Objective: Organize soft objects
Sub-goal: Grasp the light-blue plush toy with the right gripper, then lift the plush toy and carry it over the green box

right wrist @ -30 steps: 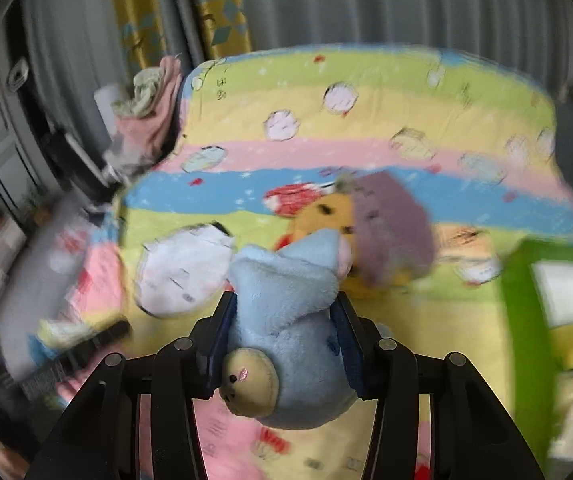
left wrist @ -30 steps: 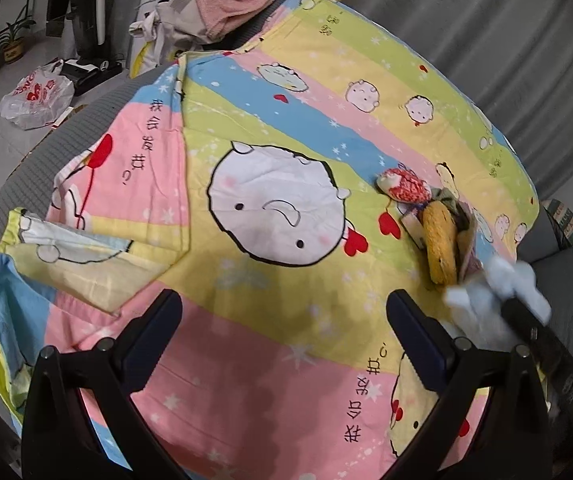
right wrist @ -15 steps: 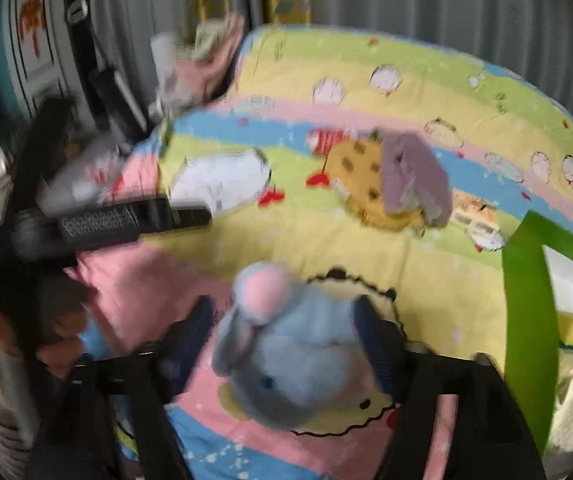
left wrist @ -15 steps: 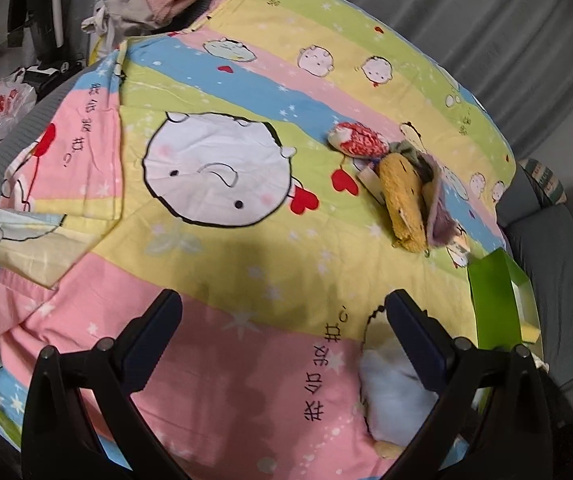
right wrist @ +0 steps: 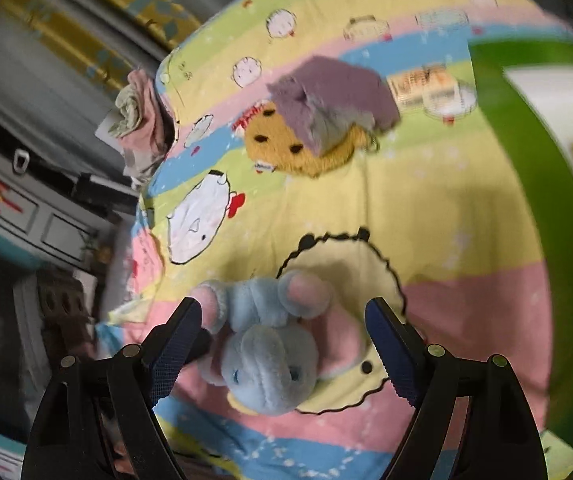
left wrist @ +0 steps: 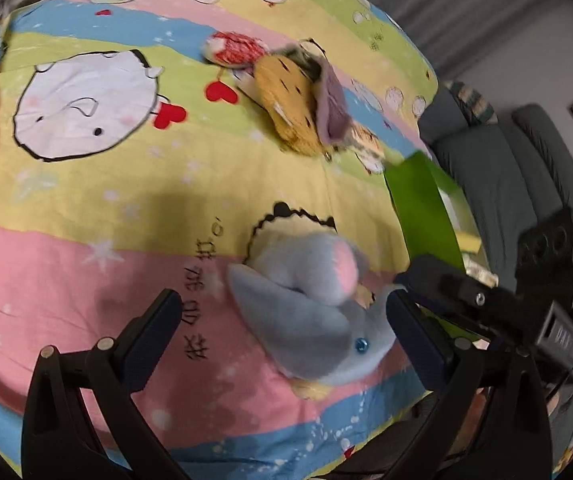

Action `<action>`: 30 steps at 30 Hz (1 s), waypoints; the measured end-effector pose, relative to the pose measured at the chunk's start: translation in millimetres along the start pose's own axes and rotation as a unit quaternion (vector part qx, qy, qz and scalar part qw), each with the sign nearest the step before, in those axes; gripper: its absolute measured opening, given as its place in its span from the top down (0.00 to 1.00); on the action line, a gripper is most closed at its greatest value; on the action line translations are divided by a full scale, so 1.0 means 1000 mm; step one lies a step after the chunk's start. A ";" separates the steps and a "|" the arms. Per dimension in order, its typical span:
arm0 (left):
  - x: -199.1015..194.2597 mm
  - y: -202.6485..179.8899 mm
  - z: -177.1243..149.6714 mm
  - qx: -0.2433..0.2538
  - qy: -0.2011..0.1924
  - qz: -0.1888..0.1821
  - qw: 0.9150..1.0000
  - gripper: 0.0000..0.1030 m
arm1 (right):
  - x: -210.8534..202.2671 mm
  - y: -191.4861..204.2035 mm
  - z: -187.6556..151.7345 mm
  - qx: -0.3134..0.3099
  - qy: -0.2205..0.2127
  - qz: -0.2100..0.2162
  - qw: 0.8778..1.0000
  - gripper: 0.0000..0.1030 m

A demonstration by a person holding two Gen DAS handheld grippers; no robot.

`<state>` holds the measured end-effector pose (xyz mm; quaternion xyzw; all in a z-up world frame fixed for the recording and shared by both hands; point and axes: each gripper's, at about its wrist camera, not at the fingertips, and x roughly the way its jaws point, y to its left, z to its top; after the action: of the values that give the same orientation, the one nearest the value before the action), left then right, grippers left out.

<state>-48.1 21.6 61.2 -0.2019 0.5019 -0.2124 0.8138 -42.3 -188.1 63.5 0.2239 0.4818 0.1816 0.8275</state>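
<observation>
Right gripper (right wrist: pixel 282 344): your jaws have just been opening and now stand wide; the soft blue plush elephant with pink ears (right wrist: pixel 266 344) lies between them, and neither pad presses on it.
Left gripper (left wrist: pixel 282 332): your jaws are spread wide with nothing clamped; in the left wrist view the plush elephant (left wrist: pixel 310 312) lies just inside the right-hand finger, though I cannot tell whether it touches.
Plush elephant: it rests on the pink stripe of the pastel striped cartoon bedsheet (right wrist: pixel 446 208), over the lower edge of a pale yellow printed circle with a scalloped black outline (right wrist: pixel 342 264). Its face turns toward your right wrist camera.
Other soft toys: a mustard-yellow plush with dark spots (left wrist: pixel 286 108) lies further up the sheet, well apart from the elephant, with a mauve fuzzy cloth (left wrist: pixel 332 100) draped over one side. A small red-and-white patterned soft piece (left wrist: pixel 234 48) sits touching its far end.
Green box: a bright green open container (left wrist: pixel 418 200) stands at the sheet's edge, beside the elephant on your right; something yellow shows inside, too blurred to identify.
Your right tool seen from the left: the black body of the right gripper (left wrist: pixel 486 304) reaches in from the right edge, next to the elephant.
Surroundings: a heap of pink and pale green folded laundry (right wrist: pixel 138 116) sits at the far corner of the bed; grey sofa cushions (left wrist: pixel 506 168) lie beyond the green container.
</observation>
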 end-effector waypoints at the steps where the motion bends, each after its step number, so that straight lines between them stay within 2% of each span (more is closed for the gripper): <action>1: 0.004 -0.002 -0.001 0.008 0.006 0.000 1.000 0.02 | 0.002 -0.004 0.000 0.012 0.007 0.009 1.000 0.18; 6: 0.016 -0.019 -0.010 0.051 0.017 0.011 0.999 0.03 | 0.012 -0.009 -0.004 0.036 0.035 0.032 0.998 0.18; 11: 0.024 -0.025 -0.014 0.068 0.027 -0.006 0.997 0.18 | 0.024 -0.008 -0.008 0.029 0.062 0.016 0.997 0.18; 14: 0.026 -0.029 -0.017 0.074 0.028 -0.027 0.997 0.32 | 0.036 -0.011 -0.010 0.037 0.081 0.011 0.996 0.18; 15: 0.027 -0.031 -0.017 0.079 0.026 -0.025 0.996 0.33 | 0.039 -0.011 -0.011 0.038 0.084 0.009 0.996 0.21; 16: 0.026 -0.033 -0.018 0.084 0.021 -0.023 0.996 0.34 | 0.042 -0.012 -0.011 0.040 0.086 0.010 0.995 0.30; 19: 0.025 -0.039 -0.019 0.103 0.009 -0.019 0.994 0.38 | 0.052 -0.015 -0.010 0.060 0.096 0.033 0.993 0.38; 23: 0.015 -0.045 -0.020 0.121 -0.028 -0.014 0.992 0.46 | 0.045 -0.009 -0.008 0.045 0.072 0.024 0.996 0.44; 30: -0.006 -0.078 -0.007 0.157 -0.100 -0.032 0.982 0.47 | 0.007 0.007 0.009 0.018 -0.001 0.024 1.000 0.44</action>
<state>-68.0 -40.9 105.3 -0.1082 0.3714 -0.2930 0.8744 -32.3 -180.7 66.4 0.2508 0.4783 0.1924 0.8193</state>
